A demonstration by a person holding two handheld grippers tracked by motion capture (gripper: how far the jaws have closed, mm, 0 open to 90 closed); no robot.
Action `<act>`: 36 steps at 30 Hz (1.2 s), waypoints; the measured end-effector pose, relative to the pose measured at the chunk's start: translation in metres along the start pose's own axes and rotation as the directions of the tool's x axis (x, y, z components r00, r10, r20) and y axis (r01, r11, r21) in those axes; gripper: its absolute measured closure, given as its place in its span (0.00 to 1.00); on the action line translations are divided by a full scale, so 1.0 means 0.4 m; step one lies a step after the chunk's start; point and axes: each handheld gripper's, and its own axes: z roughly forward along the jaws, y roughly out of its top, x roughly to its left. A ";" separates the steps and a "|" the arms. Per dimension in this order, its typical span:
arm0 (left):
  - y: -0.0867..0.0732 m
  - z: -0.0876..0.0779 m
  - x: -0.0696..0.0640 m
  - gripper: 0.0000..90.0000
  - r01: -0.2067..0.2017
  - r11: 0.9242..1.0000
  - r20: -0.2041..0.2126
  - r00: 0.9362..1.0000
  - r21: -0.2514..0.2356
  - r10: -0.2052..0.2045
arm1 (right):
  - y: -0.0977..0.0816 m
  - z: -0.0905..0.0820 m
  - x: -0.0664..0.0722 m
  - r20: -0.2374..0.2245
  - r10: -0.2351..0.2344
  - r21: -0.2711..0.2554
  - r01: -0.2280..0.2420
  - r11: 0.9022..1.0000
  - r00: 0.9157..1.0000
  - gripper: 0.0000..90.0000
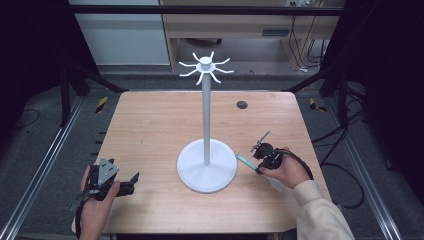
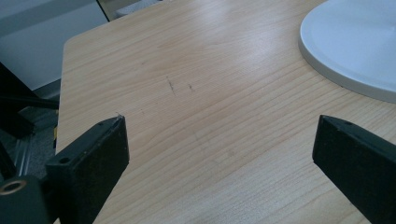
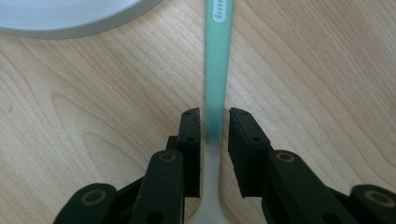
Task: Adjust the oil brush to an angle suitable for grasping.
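In the high view, a white stand (image 1: 206,150) with hooks on top stood in the middle of the wooden table (image 1: 150,125). The left gripper (image 1: 131,183) rested near the front left corner, in the person's left hand (image 1: 95,210), well apart from the stand. The right gripper (image 1: 257,165) was held low just to the right of the stand's round base. A thin green-and-white tool, probably a spoon (image 1: 246,161), lay on the table under it. One end of the spoon pointed to the base and the other end went toward the person. The right hand (image 1: 287,170) was clearly the nearer one to it.

In the left gripper view, the two jaws stood wide apart with nothing between them. Bare wood was in front, and the edge of the base (image 2: 355,42) was at the upper right.

In the right gripper view, the spoon's handle (image 3: 217,70) ran straight away from the right gripper (image 3: 214,128), along the line of the jaws, and its green end reached close to the base (image 3: 70,16). The jaws stood one at each side of the handle, nearly closed. A narrow gap seemed to remain at each side, so a firm grip was not certain. The handle lay flat on the wood.
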 end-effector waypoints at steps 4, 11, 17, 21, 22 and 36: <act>0.000 0.000 0.001 0.04 0.001 1.000 0.000 1.000 0.000 -0.001 | -0.002 0.004 0.000 -0.003 0.002 0.015 -0.002 1.000 1.000 0.84; 0.000 0.000 -0.001 0.04 -0.001 1.000 0.000 1.000 0.000 0.001 | -0.005 0.011 -0.004 -0.008 -0.007 0.022 0.007 1.000 1.000 0.85; 0.000 0.000 0.000 0.04 0.000 1.000 0.000 1.000 0.000 0.000 | -0.003 0.013 -0.005 -0.016 0.002 0.032 -0.002 0.999 1.000 0.87; 0.000 0.001 -0.001 0.04 -0.002 1.000 0.000 1.000 0.001 0.002 | -0.002 0.014 -0.005 -0.016 0.001 0.036 0.000 0.999 1.000 0.89; 0.000 0.001 -0.001 0.04 -0.002 1.000 -0.001 1.000 0.001 0.002 | -0.002 0.014 -0.005 -0.015 0.004 0.037 -0.003 0.999 1.000 0.89; 0.000 0.000 0.000 0.04 -0.002 1.000 -0.001 1.000 0.000 0.002 | -0.003 0.011 -0.004 -0.010 0.001 0.039 -0.001 0.999 1.000 0.91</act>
